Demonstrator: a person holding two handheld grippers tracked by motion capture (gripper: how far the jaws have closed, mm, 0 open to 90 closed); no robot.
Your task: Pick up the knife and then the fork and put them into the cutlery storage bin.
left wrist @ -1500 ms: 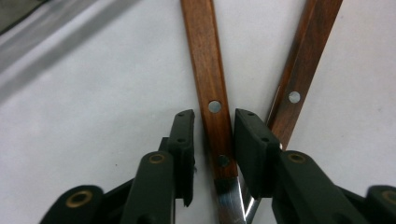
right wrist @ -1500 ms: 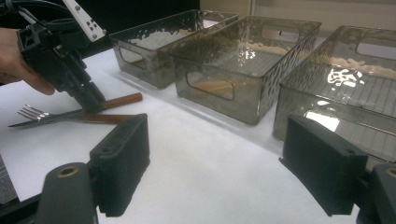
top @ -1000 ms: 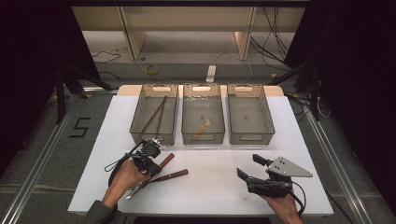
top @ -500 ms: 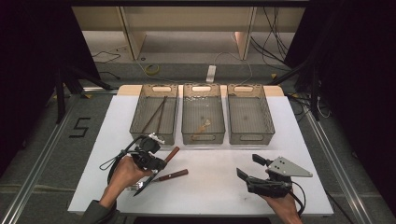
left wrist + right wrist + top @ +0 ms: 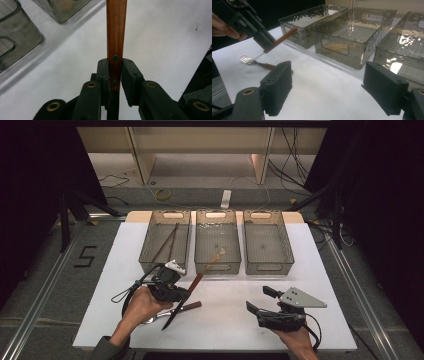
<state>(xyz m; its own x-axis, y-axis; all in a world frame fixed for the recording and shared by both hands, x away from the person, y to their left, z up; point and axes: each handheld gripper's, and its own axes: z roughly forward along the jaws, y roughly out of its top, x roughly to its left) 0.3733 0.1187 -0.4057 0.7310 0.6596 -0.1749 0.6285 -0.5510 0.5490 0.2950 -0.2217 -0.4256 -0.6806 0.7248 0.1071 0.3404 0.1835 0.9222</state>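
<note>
My left gripper (image 5: 181,296) clamps its jaws on a wooden-handled knife (image 5: 183,300), lifted above the tabletop (image 5: 230,320) just before three clear bins (image 5: 217,243); chopsticks (image 5: 167,241) lie in the leftmost. A fork (image 5: 257,62) lies below. My right gripper (image 5: 260,301) hovers, jaws apart.

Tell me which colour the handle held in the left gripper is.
Reddish-brown wood handle; the left gripper view shows it best.

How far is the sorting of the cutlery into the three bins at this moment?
Looks done: chopsticks lie in the left bin, and a pale utensil in the middle bin. In hand: the left gripper is shut on a wooden-handled knife, lifted off the table. Left: a fork lies on the table; the right bin looks empty, and the right gripper is open.
</note>
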